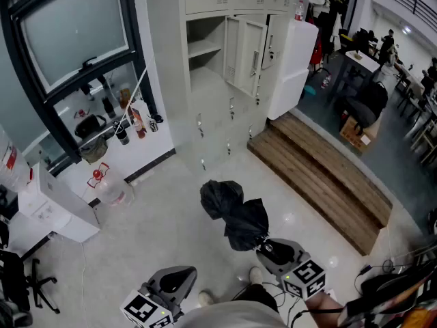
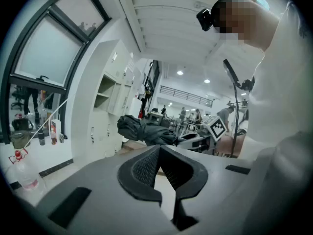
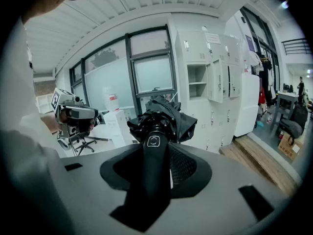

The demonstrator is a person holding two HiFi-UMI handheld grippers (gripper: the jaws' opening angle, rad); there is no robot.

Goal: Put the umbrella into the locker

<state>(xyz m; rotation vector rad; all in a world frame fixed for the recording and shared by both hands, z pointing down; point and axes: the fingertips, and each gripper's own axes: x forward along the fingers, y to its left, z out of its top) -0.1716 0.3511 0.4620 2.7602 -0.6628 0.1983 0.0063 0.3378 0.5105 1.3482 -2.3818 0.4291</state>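
Pale, glossy floor (image 1: 157, 217) fills most of the head view, seen from steeply above. A bank of white lockers (image 1: 225, 125) stands ahead, and one upper compartment (image 1: 205, 46) is open, its door (image 1: 247, 59) swung out to the right. A low wooden step (image 1: 321, 176) runs along the floor to the right of the lockers. To the left, a dark-framed window (image 1: 75, 26) sits above a white surface (image 1: 153, 149) carrying several bottles (image 1: 136, 123). A clear water jug (image 1: 113, 190) rests on the floor in front of it. Desks and dark chairs (image 1: 365, 80) crowd the far right of the room.

The black folded umbrella (image 1: 235, 214) hangs over the floor, well short of the lockers. The right gripper (image 1: 273, 250) is clenched on its handle. The left gripper (image 1: 177, 275) sits low at the left, apart from the umbrella, its jaws drawn together on nothing.
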